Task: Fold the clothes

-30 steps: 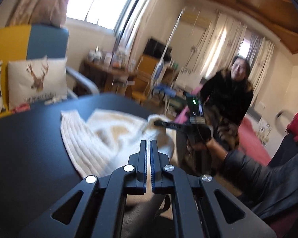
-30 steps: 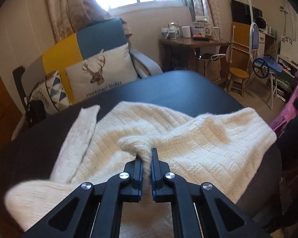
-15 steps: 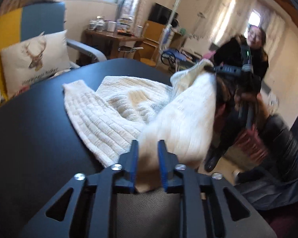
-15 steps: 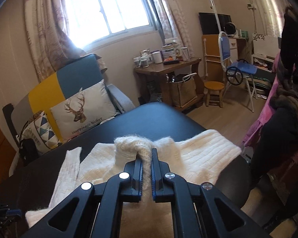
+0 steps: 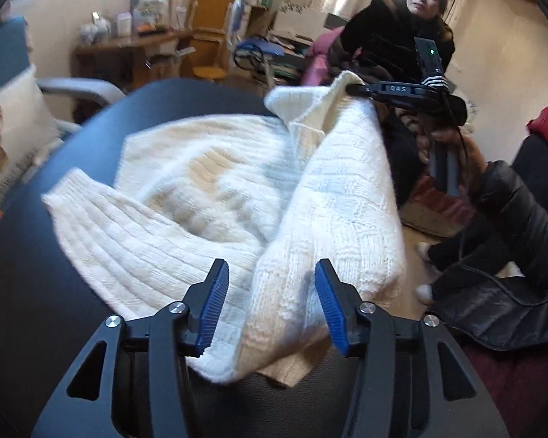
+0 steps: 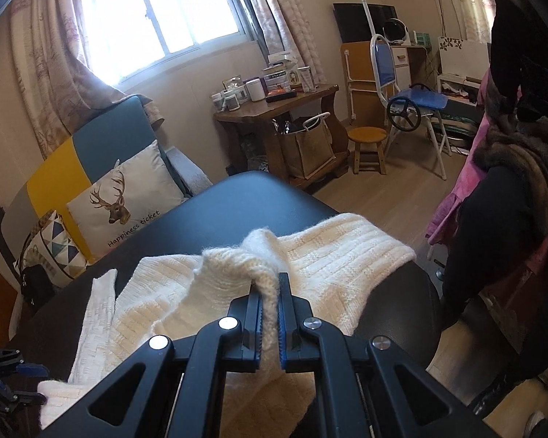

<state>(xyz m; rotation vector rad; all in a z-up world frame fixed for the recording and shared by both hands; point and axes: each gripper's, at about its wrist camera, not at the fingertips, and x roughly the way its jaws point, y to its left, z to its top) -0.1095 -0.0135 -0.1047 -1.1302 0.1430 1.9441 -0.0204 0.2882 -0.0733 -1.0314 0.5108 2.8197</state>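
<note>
Folding the cream knitted sweater [image 5: 208, 197] on the dark table [image 5: 25, 292], we judge the work half done: our left gripper [image 5: 270, 306] is opening around the folded-over edge, our right gripper [image 6: 270, 314] pinches a raised fold, and flattening remains.

Daylit room, fisheye warp, left view motion-blurred.
Window [image 6: 157, 18] far left blows out to white, with glare on the curtain [image 6: 51, 73]. Right wrist view is sharp and evenly bright. Left wrist view is softer: the cream sweater [image 5: 237, 197] and far furniture smear. Black table [image 5: 25, 292] reads dark with a faint sheen. Corners vignette black, and straight lines bend at the edges.
</note>
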